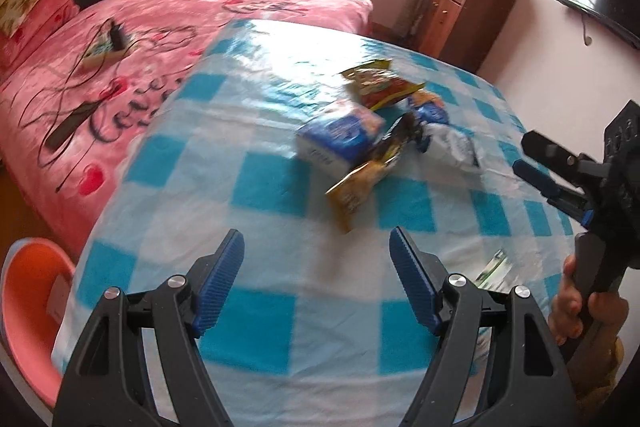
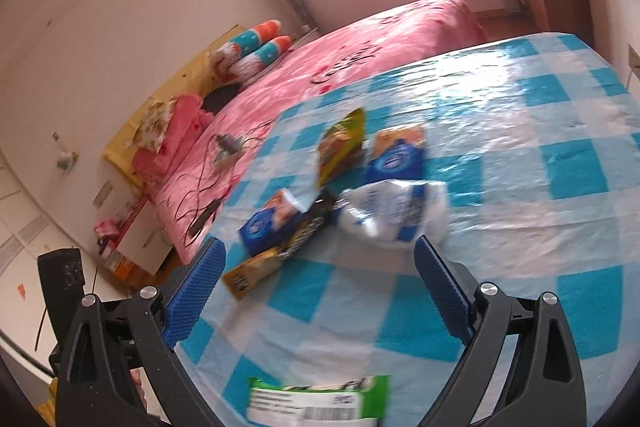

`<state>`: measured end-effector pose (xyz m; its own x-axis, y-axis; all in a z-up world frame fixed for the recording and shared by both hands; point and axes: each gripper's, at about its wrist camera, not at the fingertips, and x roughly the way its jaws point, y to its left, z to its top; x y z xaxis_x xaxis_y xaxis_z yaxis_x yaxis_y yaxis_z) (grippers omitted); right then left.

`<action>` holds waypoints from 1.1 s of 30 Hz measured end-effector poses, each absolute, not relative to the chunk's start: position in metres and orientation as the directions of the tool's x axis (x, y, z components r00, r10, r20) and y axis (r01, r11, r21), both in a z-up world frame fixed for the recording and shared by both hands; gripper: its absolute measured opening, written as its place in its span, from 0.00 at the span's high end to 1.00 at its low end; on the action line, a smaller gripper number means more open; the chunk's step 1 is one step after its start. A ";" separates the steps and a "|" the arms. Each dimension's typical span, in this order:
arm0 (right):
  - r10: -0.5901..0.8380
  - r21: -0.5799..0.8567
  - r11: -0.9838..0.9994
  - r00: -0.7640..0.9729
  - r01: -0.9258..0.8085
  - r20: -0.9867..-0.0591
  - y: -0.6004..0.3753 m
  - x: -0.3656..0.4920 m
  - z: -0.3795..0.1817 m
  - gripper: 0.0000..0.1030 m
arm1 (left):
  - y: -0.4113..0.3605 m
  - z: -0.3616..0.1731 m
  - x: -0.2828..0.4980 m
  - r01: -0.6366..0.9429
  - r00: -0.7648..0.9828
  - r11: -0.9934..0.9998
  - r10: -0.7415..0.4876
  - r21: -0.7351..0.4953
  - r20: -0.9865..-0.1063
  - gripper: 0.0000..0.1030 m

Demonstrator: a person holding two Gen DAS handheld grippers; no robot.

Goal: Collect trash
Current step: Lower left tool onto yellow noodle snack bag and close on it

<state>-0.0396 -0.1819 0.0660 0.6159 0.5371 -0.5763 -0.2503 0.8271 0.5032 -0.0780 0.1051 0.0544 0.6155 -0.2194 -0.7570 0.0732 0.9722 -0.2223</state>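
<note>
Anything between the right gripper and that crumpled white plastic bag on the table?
Nothing visible. The right gripper, jaws open, faces the white plastic bag across bare checkered tablecloth. The green wrapper lies nearer than the fingertips, out of the path.

I see a glossy plastic checked cover [image 1: 280, 187] on the counter, crinkly foil wrappers [image 2: 340, 147], and ribbed rubbery pads [image 1: 220, 283].
</note>
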 end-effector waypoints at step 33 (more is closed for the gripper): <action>0.484 0.584 0.806 0.673 -0.095 -0.559 -0.268 -0.017 0.048 0.09 | 0.022 0.031 0.157 -0.071 0.514 0.960 -0.199 -0.272 -0.834 0.33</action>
<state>-0.0166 -0.2682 0.0484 0.6728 0.4843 -0.5592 -0.0951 0.8063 0.5838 0.1569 0.0217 0.0312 0.5144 -0.1987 -0.8342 -0.0707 0.9596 -0.2722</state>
